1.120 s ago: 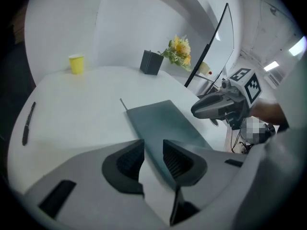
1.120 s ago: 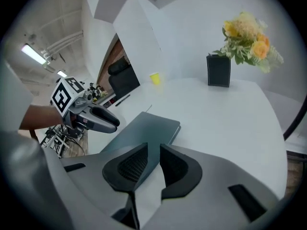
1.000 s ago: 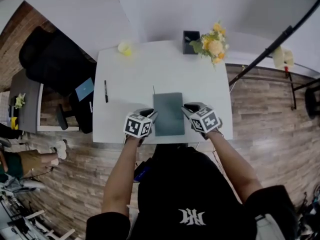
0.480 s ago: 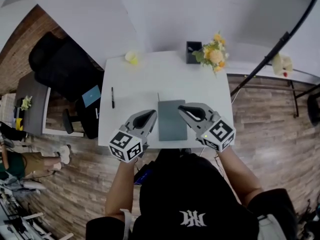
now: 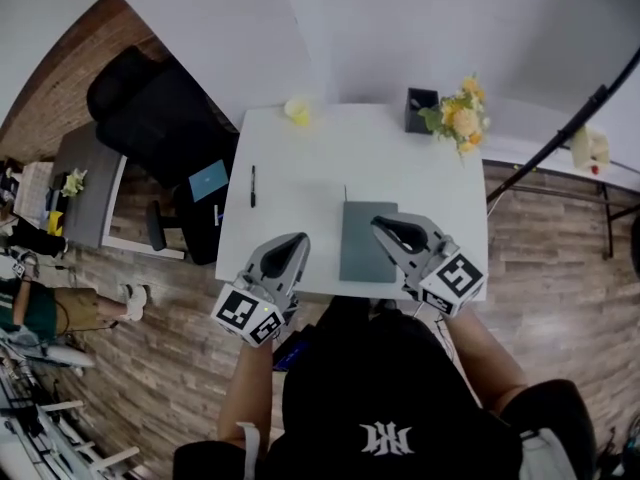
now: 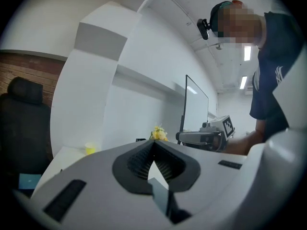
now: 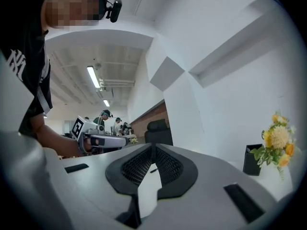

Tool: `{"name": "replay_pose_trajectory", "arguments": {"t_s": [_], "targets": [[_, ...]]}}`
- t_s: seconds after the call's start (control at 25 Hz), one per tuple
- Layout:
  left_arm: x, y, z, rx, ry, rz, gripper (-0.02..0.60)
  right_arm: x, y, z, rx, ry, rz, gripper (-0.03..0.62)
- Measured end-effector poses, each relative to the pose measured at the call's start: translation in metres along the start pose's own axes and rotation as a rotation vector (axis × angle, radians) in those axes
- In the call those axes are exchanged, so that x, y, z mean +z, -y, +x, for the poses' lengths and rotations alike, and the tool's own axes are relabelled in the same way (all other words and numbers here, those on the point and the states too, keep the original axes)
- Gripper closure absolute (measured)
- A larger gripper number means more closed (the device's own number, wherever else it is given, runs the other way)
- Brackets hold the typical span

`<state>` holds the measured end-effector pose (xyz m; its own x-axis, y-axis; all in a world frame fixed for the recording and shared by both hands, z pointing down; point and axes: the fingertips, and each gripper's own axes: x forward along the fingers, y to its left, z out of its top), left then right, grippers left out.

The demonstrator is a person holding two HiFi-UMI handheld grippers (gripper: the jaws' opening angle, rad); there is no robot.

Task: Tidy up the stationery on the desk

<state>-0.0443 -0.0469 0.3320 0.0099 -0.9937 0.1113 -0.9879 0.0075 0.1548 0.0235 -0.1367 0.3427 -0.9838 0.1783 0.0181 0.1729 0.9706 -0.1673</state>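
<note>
Left tongs pinched tip to tip, nothing between them, and right tongs the same, closed and empty! Both hang over the near edge of the white counter, either side of the grey notebook (the right one overlaps its right side from above). A black pen lies apart to the left; black holder, flowers and something yellow line the far edge.

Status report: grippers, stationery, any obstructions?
Left gripper and right gripper both shut, empty, at near edge of desk. Notebook flat between them, pen further left. Nothing blocking.
</note>
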Motion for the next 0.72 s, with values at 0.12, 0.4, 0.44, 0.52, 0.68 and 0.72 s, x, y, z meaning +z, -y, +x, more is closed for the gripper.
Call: {"name": "replay_pose_trajectory", "arguments": {"t_s": [0.12,0.4,0.44,0.52,0.68,0.72], "targets": [[-0.003,-0.012,-0.01,0.014,-0.02,0.007,0.58,-0.006,-0.004,0.009,0.018,-0.017,0.03,0.548],[-0.006,-0.051,-0.02,0.008,-0.031,-0.002,0.58,-0.02,-0.004,0.04,0.026,-0.084,0.044,0.548],[-0.007,-0.058,-0.02,0.005,-0.035,0.0,0.58,-0.021,-0.003,0.047,0.021,-0.093,0.046,0.548],[-0.01,-0.075,-0.023,-0.003,-0.046,0.001,0.58,-0.024,-0.002,0.065,0.01,-0.113,0.048,0.548],[-0.013,-0.118,-0.033,-0.023,-0.077,0.0,0.58,-0.028,-0.006,0.117,-0.003,-0.135,0.047,0.546],[-0.014,-0.13,-0.037,-0.027,-0.08,-0.003,0.58,-0.028,-0.008,0.13,-0.004,-0.143,0.046,0.546]]}}
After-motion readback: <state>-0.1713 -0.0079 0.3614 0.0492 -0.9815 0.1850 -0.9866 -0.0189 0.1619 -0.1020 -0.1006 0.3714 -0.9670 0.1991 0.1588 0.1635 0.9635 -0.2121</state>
